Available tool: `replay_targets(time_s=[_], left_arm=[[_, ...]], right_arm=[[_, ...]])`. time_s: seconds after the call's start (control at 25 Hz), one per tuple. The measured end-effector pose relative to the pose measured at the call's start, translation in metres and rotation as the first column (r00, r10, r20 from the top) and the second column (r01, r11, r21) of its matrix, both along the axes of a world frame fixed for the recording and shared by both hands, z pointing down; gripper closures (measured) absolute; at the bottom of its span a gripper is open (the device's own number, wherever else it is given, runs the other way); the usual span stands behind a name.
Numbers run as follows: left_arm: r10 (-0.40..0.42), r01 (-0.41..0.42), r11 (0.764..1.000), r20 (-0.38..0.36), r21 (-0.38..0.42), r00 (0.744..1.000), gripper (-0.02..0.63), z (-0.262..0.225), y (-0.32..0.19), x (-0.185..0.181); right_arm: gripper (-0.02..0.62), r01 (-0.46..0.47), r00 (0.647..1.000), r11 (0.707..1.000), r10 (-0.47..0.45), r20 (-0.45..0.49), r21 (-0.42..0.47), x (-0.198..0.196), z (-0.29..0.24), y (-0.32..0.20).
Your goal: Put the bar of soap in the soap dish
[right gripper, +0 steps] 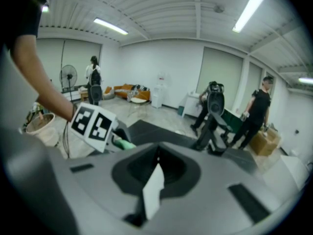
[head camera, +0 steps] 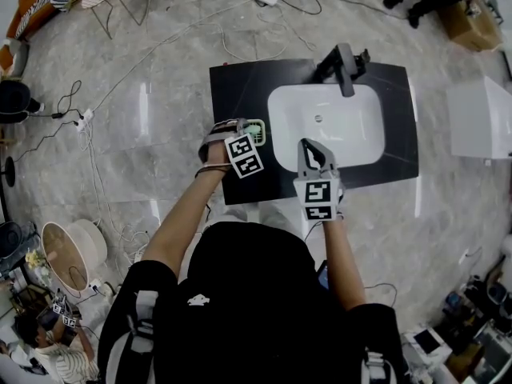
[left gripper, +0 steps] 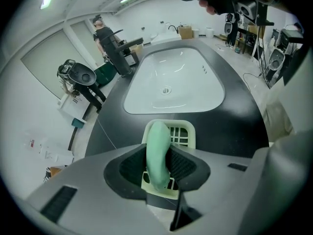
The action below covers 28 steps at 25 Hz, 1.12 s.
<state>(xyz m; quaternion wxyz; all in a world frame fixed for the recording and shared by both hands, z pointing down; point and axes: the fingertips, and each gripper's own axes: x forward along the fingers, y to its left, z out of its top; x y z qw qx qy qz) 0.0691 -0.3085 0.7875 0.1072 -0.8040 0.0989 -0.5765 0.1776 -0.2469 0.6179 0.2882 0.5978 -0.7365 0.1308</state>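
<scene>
Left tool [left gripper: 159, 170] pinches green soap bar [left gripper: 157, 151] over soap dish [left gripper: 185, 131], on dark counter [left gripper: 239, 126] left of white sink [left gripper: 171, 82]. Right tool [right gripper: 156, 165] pressed together, empty, near sink.

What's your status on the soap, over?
Left gripper shut on pale green soap bar, edge-on. Bar directly over cream slatted plastic soap dish beside white sink, not released. Right gripper shut, empty. Nothing in the way.

The soap dish [left gripper: 182, 133] lies open beneath the soap [left gripper: 158, 153] held in my left fingers [left gripper: 185, 164]; nothing intervenes. The worktop [head camera: 240, 82] is bare toward its left edge. The faucet [head camera: 344, 64] at the far edge and my right gripper [head camera: 310, 146] at the near edge stand clear.
</scene>
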Motion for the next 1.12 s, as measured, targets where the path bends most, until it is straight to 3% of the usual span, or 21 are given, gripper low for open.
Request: replay_targets(time_s=[0.32,0.56,0.68,1.12], left_arm=[[-0.016,0.018,0.999,-0.053,0.031,0.998,0.464,-0.001,0.0,0.006],[-0.023,0.024,1.0,-0.064,0.01,0.998,0.384,0.002,0.005,0.009],[-0.036,0.036,0.999,-0.08,0.01,0.996,0.376,0.001,0.004,0.008],[-0.073,0.064,0.994,-0.112,-0.085,0.991,0.324,-0.005,0.012,0.002]], right_arm=[[0.561,0.012,1.0,1.0,-0.012,0.003,-0.023,-0.005,0.008,0.004],[0.561,0.007,1.0,1.0,-0.007,0.007,-0.027,-0.006,0.009,0.005],[0.561,0.007,1.0,1.0,-0.007,0.006,-0.027,-0.005,0.009,0.005],[0.561,0.016,1.0,1.0,-0.016,0.002,-0.013,-0.007,0.001,0.002]])
